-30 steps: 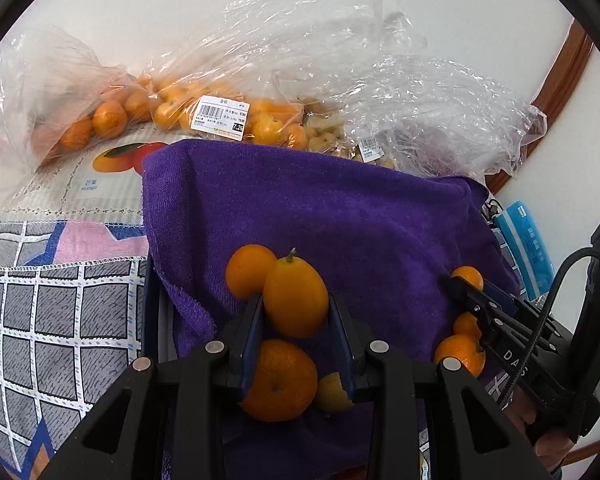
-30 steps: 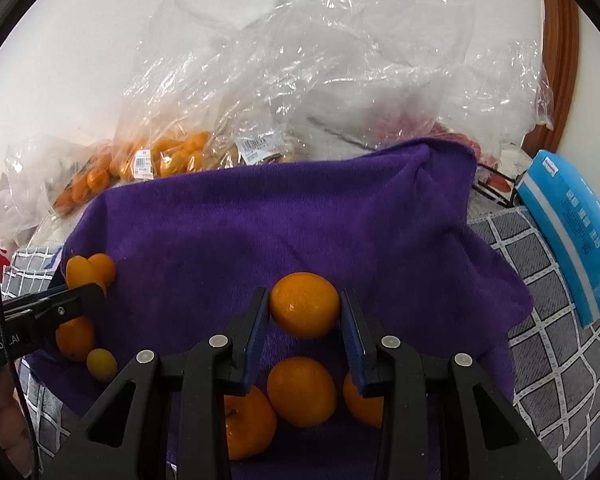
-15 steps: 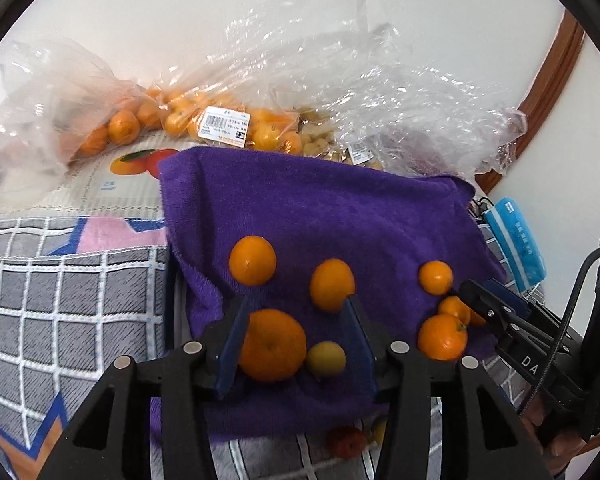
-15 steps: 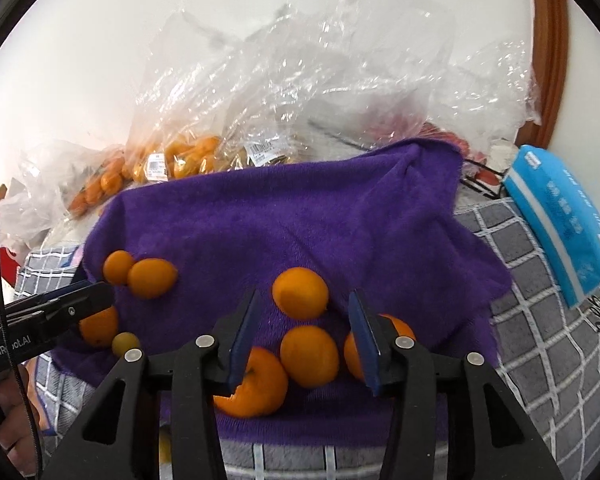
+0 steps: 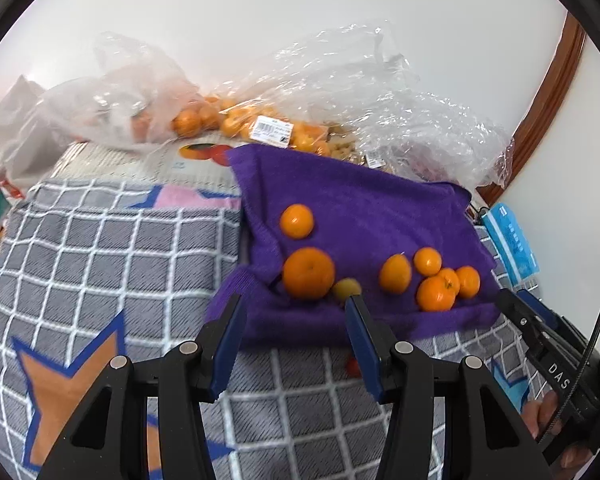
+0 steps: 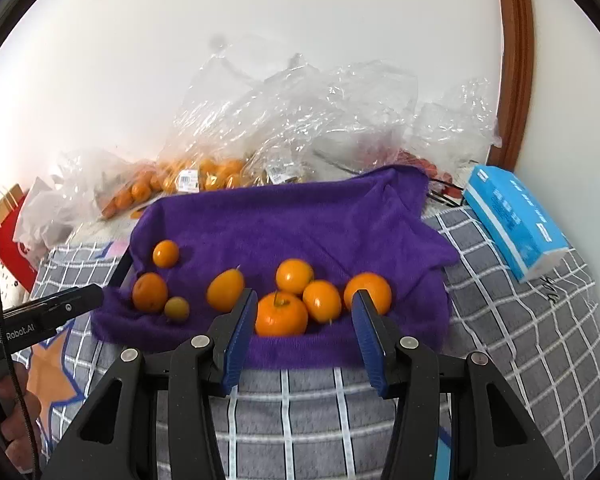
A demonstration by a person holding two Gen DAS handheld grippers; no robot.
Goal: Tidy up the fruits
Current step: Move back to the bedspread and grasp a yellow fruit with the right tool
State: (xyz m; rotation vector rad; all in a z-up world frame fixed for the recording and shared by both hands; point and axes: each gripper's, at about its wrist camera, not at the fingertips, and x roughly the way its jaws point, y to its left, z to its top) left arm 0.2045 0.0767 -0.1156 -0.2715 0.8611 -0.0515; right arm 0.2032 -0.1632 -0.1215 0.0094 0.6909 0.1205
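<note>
A purple towel [image 5: 352, 200] [image 6: 284, 216] lies on a grey checked blanket and holds several oranges. At its left are a small orange [image 5: 297, 221], a big orange [image 5: 308, 273] and a small yellowish fruit [image 5: 346, 289]. An oval orange [image 5: 395, 276] [image 6: 225, 289] lies in the middle. A cluster of oranges [image 6: 320, 298] [image 5: 444, 280] lies at the right. My left gripper [image 5: 294, 320] is open and empty, just in front of the towel's near edge. My right gripper [image 6: 304, 312] is open and empty, in front of the cluster.
Clear plastic bags with more oranges [image 5: 228, 120] [image 6: 188, 176] lie against the wall behind the towel. A blue tissue pack [image 6: 516, 220] lies at the right on the blanket [image 6: 520, 320]. A red paper bag [image 6: 12, 240] stands at the far left. A small red fruit [image 5: 353, 366] lies on the blanket.
Both grippers opened, let go of their oranges onto the towel, and pulled back toward me. The oval orange and the round orange now lie on the towel.
</note>
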